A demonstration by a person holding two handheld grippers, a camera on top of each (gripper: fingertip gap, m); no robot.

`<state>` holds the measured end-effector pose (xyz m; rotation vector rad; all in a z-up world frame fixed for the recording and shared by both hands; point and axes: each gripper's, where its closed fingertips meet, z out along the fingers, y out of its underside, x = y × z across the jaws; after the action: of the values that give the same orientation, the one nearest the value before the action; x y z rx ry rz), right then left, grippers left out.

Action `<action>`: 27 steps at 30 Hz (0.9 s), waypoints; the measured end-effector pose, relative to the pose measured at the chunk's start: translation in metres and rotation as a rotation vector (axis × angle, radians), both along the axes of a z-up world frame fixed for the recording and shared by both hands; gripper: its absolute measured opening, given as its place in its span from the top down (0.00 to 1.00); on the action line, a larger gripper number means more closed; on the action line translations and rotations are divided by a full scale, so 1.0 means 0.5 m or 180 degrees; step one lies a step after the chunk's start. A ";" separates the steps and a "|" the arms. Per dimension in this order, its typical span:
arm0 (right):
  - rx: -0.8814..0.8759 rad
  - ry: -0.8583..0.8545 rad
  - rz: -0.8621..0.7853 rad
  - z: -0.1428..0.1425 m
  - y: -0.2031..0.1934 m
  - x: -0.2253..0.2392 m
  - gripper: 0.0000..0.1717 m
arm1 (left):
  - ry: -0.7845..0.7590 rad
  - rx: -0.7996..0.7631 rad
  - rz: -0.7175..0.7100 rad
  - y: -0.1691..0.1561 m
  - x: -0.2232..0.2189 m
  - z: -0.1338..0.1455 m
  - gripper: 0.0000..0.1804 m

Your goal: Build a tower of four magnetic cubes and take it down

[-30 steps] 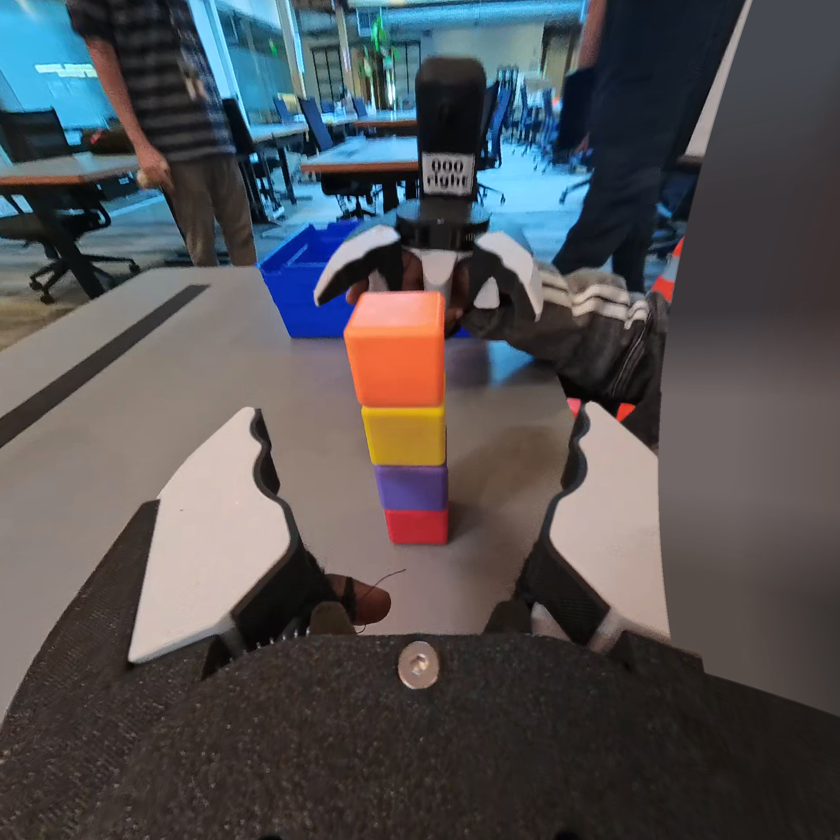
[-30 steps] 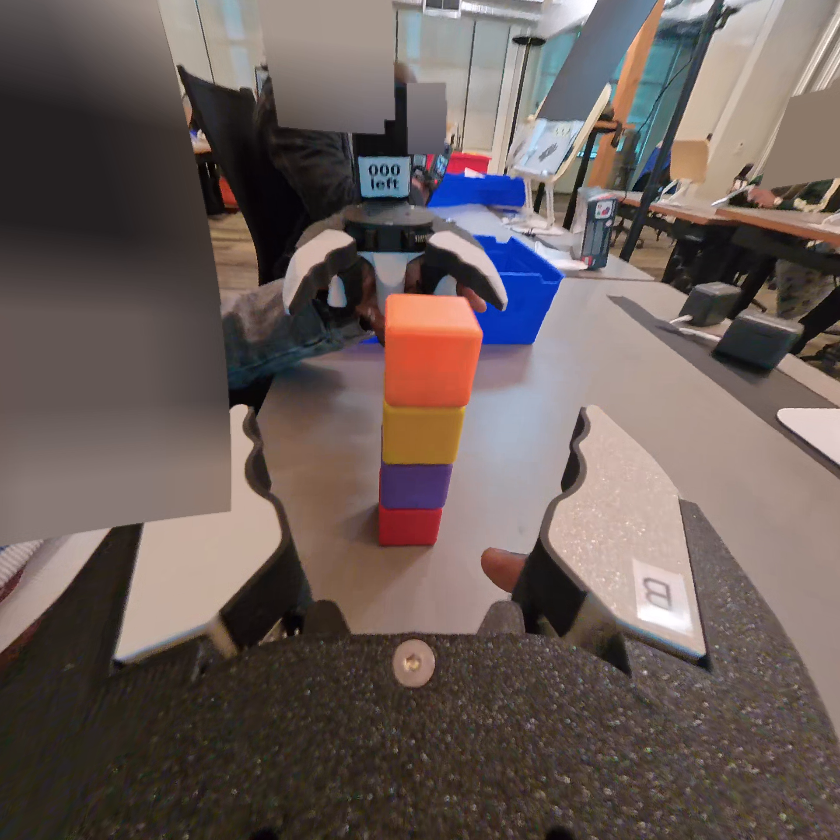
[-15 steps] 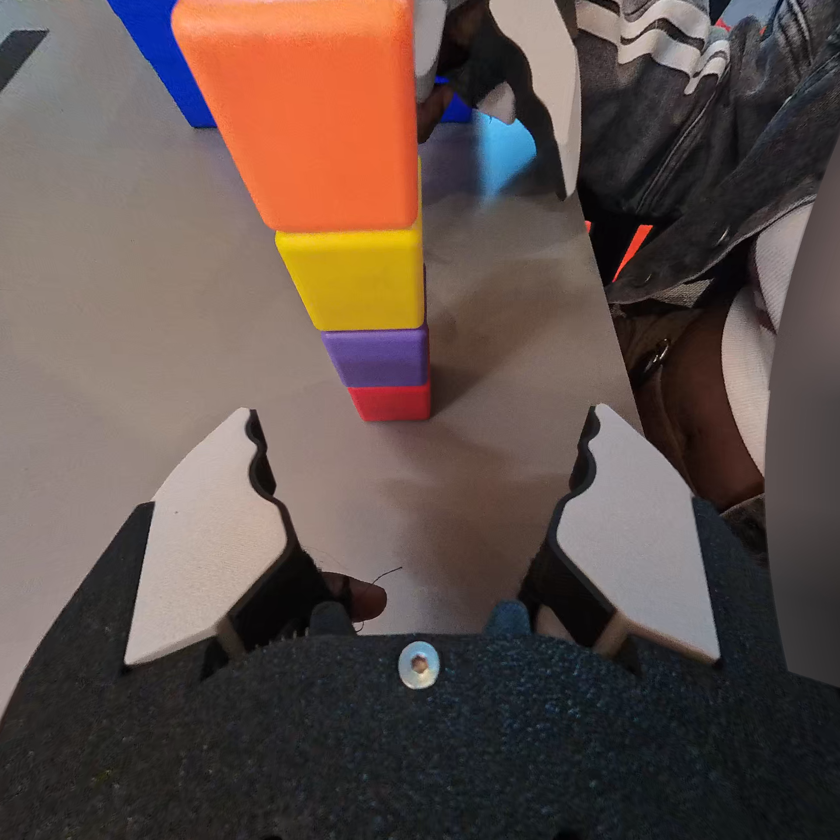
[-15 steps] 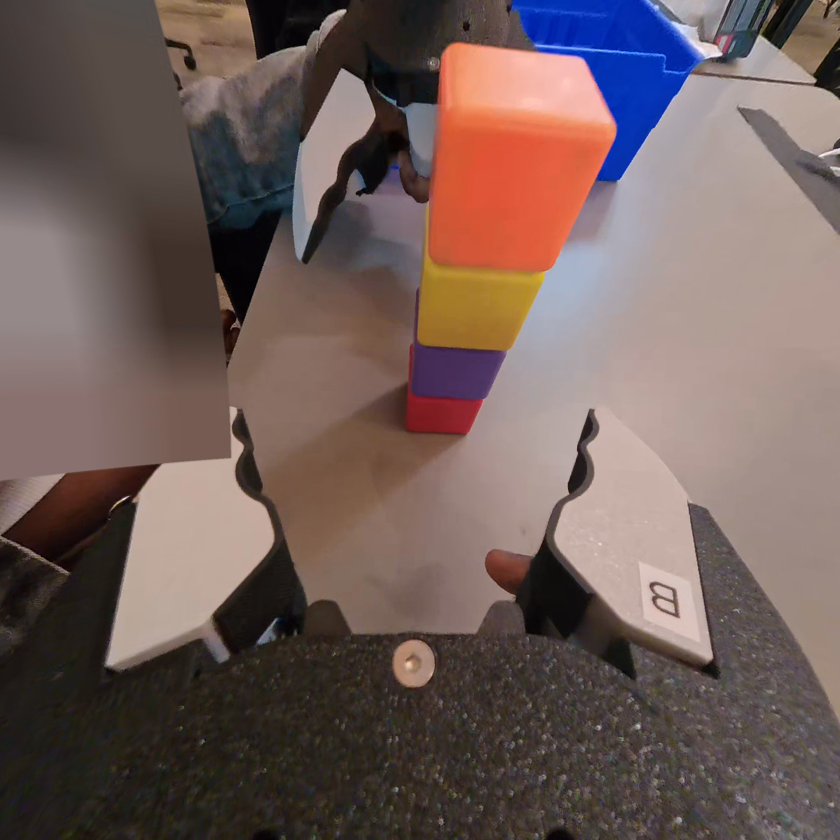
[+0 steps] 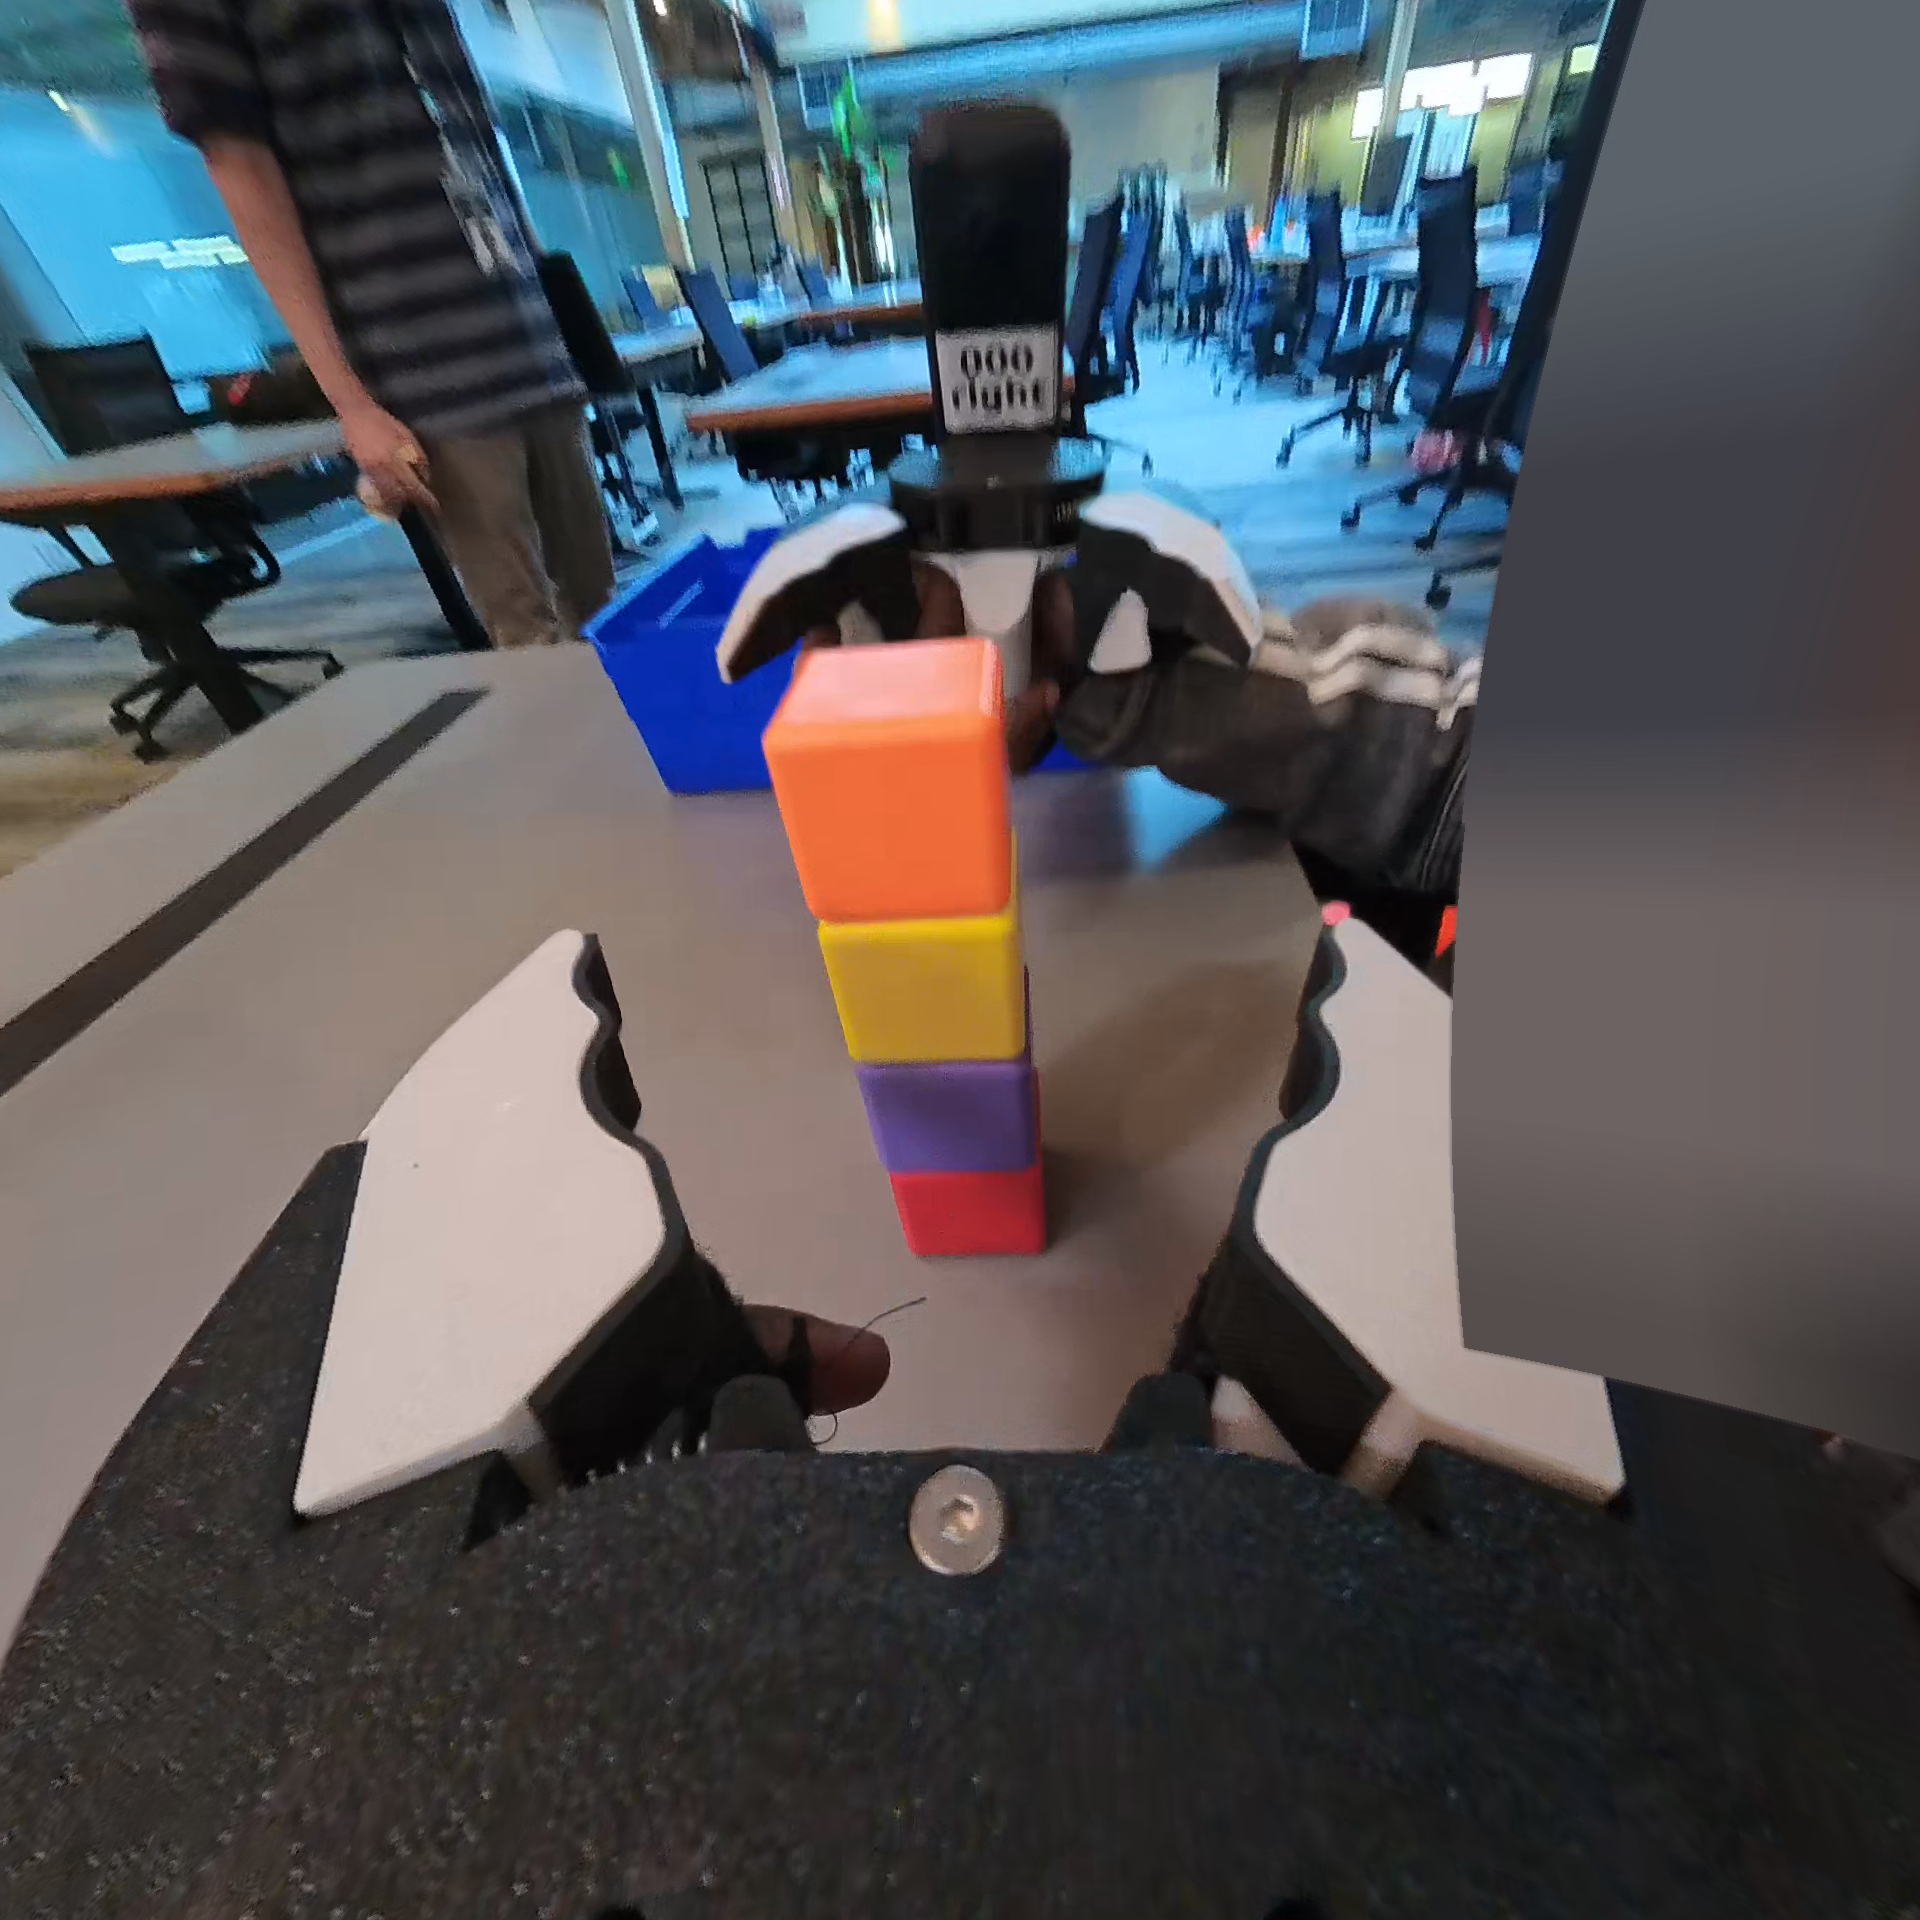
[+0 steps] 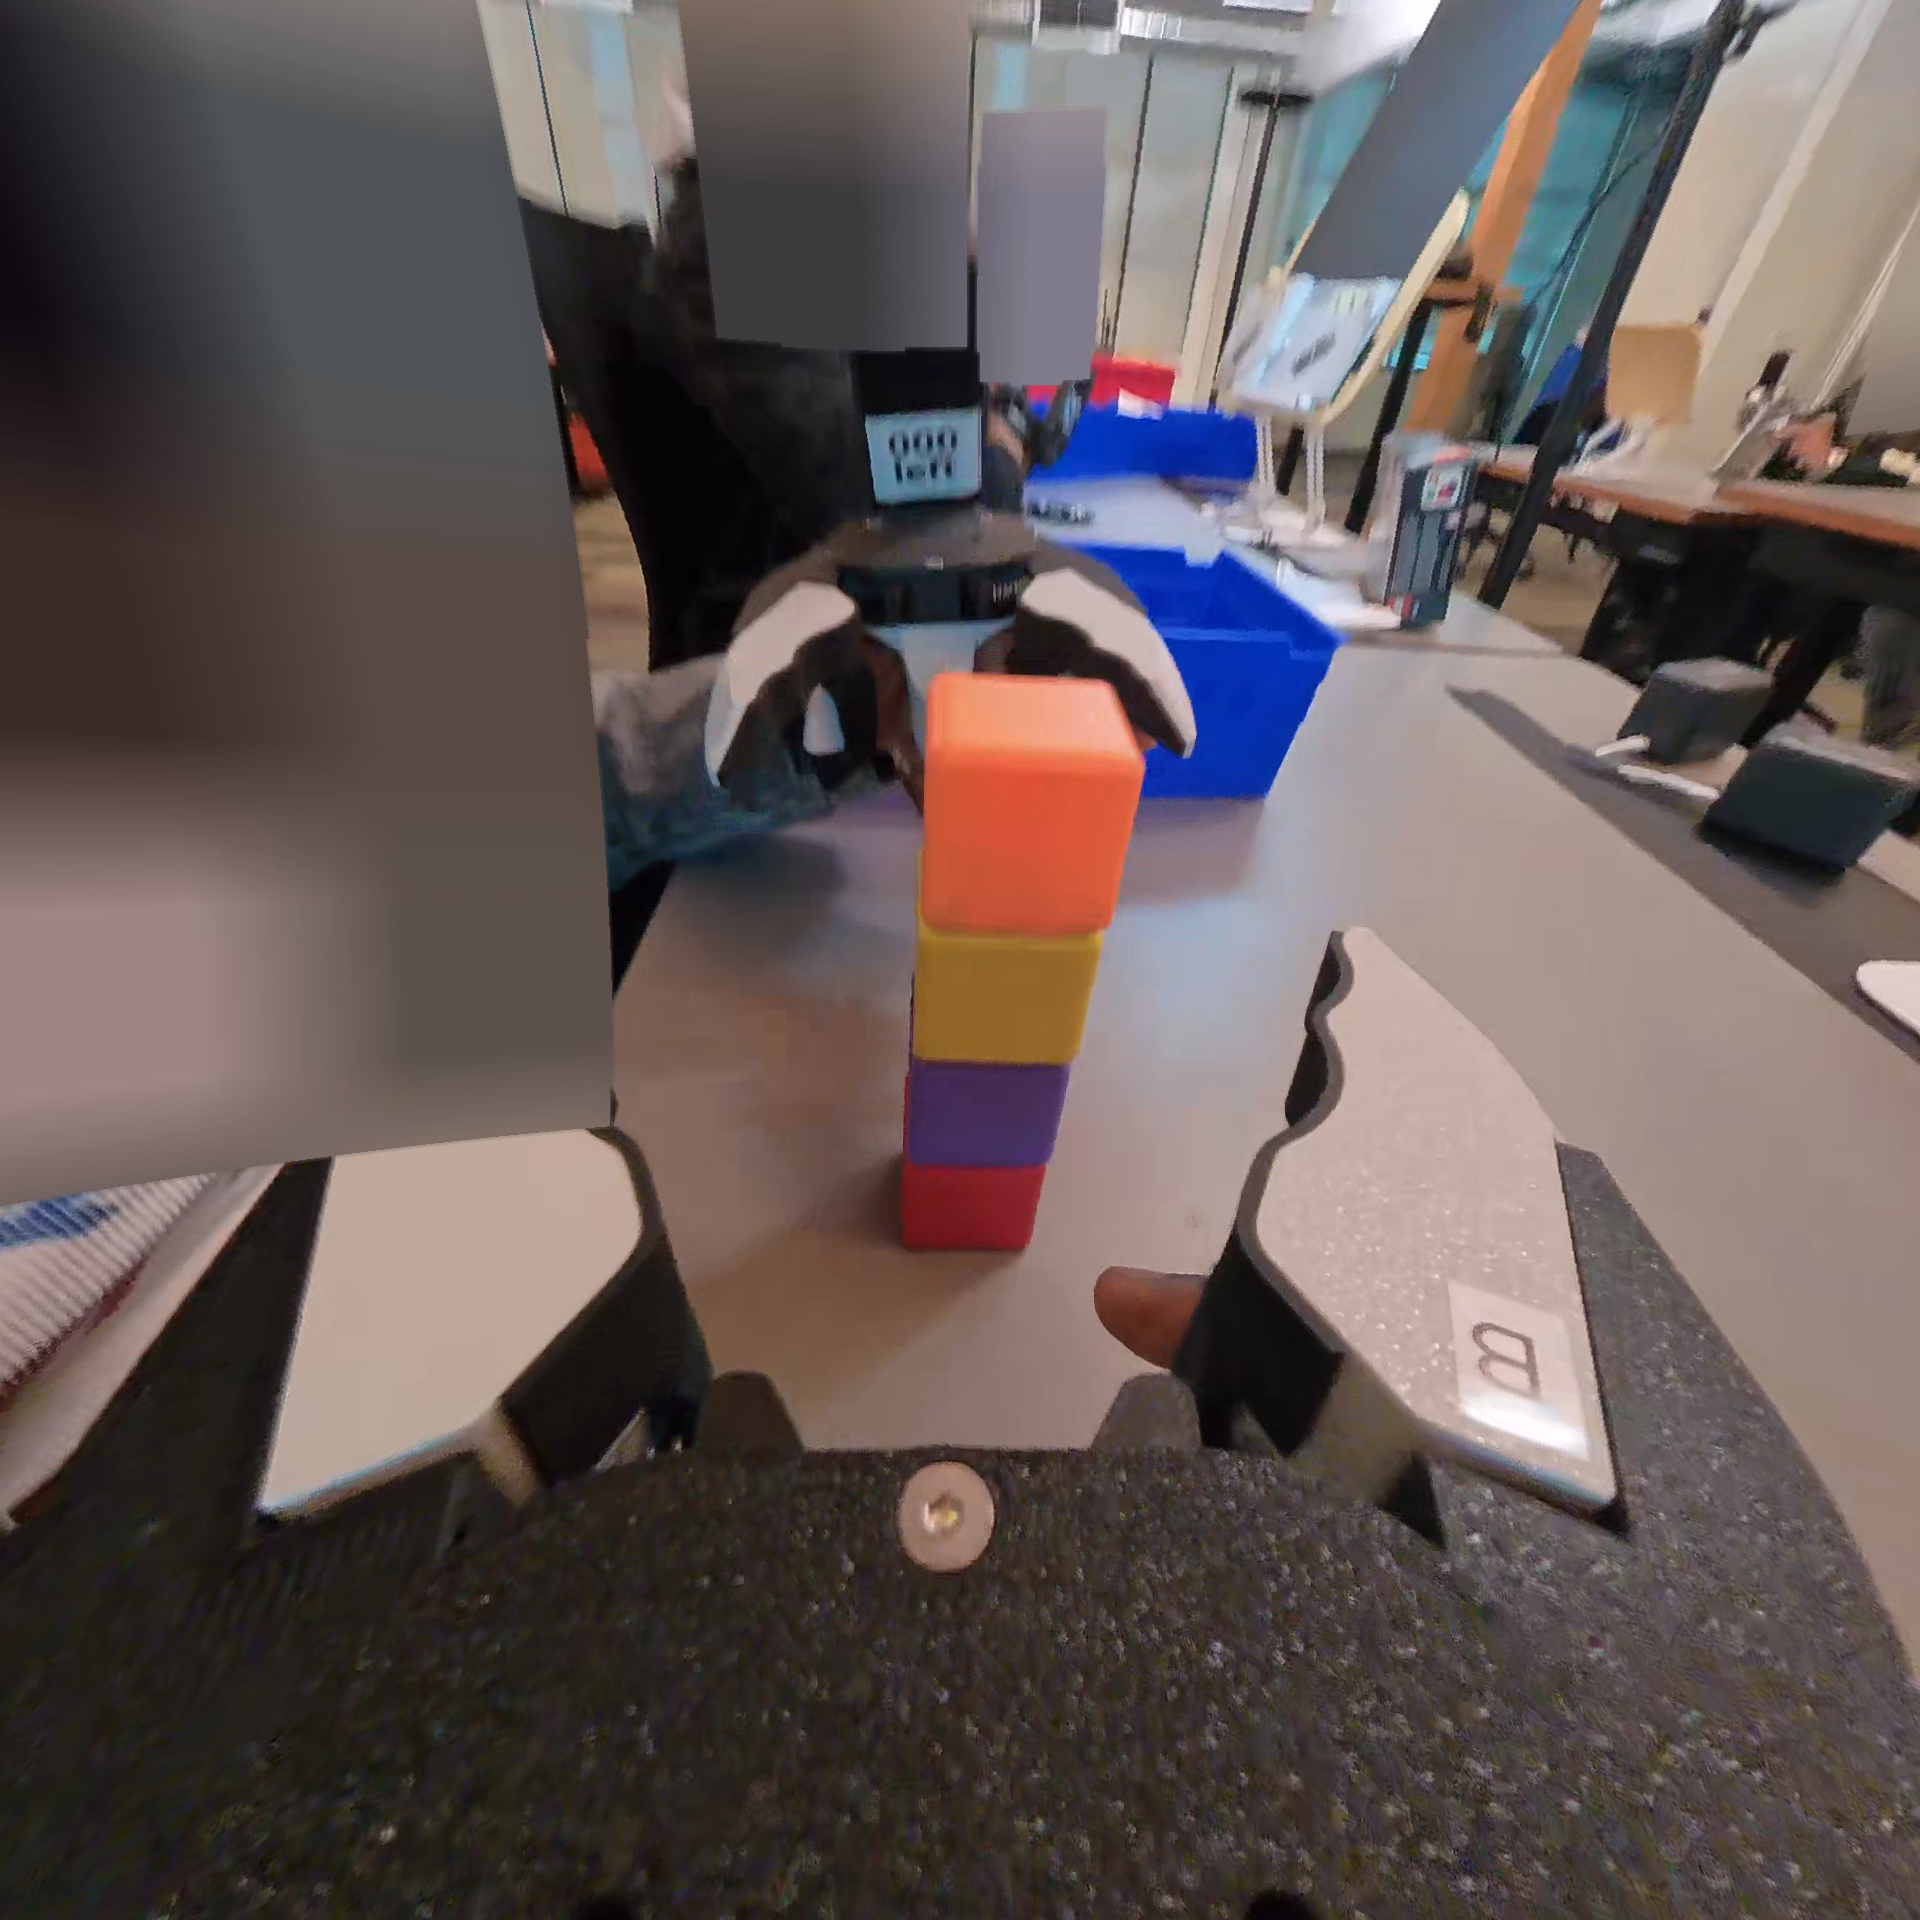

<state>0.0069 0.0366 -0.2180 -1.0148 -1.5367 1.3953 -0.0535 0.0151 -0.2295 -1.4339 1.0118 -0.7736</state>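
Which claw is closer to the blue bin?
The right gripper. It hangs just in front of the blue bin, beyond the cube tower. The left gripper is open on the tower's other side, farther from the bin.

My grey table [image 5: 416, 883] carries the red cube [image 5: 968, 1210] at centre under its stack, a blue bin [image 5: 686, 686] at eleven o'clock, and dark boxes [image 6: 1808, 800] at two o'clock.

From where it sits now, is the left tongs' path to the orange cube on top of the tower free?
Probably yes. The left tongs stand wide open and hold nothing, facing the tower, and the orange cube sits uncovered on top. The right tongs wait open behind it, not touching it.
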 end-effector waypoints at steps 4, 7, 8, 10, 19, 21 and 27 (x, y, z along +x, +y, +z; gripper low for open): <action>-0.0053 0.0109 -0.0045 0.015 0.009 0.007 0.27 | -0.0142 -0.0019 0.0036 0.004 -0.005 0.012 0.33; -0.0038 0.0119 -0.0081 0.019 0.010 0.003 0.29 | -0.0044 -0.0046 0.0069 0.011 0.005 -0.002 0.35; -0.0040 0.0114 -0.0094 0.021 0.010 -0.002 0.31 | -0.0030 -0.0064 0.0082 0.015 0.013 -0.008 0.36; -0.0030 0.0007 -0.0149 0.020 0.013 -0.015 0.33 | 0.0009 -0.0110 0.0111 0.026 0.032 -0.022 0.38; 0.0431 -0.0973 -0.0106 0.022 0.004 -0.080 0.52 | -0.0004 -0.0344 0.0231 0.063 0.078 -0.074 0.57; 0.0603 -0.1429 -0.0039 0.017 -0.002 -0.085 0.53 | 0.0018 -0.0329 0.0205 0.063 0.079 -0.078 0.68; 0.1193 -0.2645 -0.0018 -0.004 -0.002 -0.095 0.65 | 0.0057 -0.0375 0.0192 0.062 0.079 -0.083 0.73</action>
<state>-0.0405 0.0358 -0.2199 -1.4343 -2.2656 0.6278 -0.0140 0.0462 -0.2710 -1.5678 0.9452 -0.7883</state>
